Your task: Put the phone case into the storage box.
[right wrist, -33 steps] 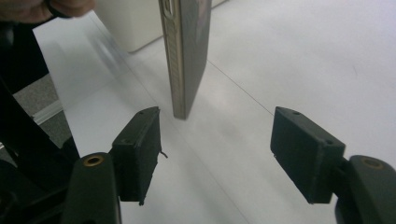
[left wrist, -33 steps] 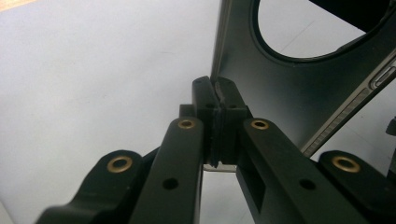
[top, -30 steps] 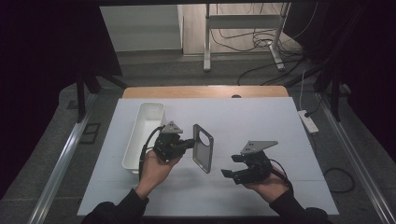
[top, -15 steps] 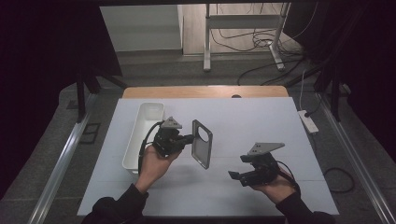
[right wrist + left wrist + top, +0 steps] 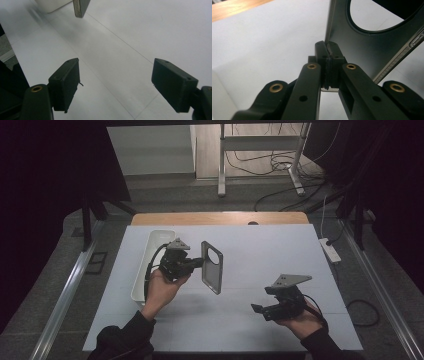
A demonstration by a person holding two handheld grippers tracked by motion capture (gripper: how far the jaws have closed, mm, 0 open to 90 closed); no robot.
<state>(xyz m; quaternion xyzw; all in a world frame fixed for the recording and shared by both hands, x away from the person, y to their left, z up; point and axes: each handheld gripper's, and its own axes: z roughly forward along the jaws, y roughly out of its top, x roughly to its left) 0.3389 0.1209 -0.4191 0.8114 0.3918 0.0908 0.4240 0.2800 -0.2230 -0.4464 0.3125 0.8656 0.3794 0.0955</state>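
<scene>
The right gripper holds its two black fingers wide apart, and between them there is nothing except the white desk; they have just been opening further. Far ahead of the fingers, a little to the left of the left one, the lower corner of a dark phone case hangs above the desk with its pale edge turned toward the camera. Just beside this case, still more to the left, the corner of a white tray lies on the desk.
</scene>
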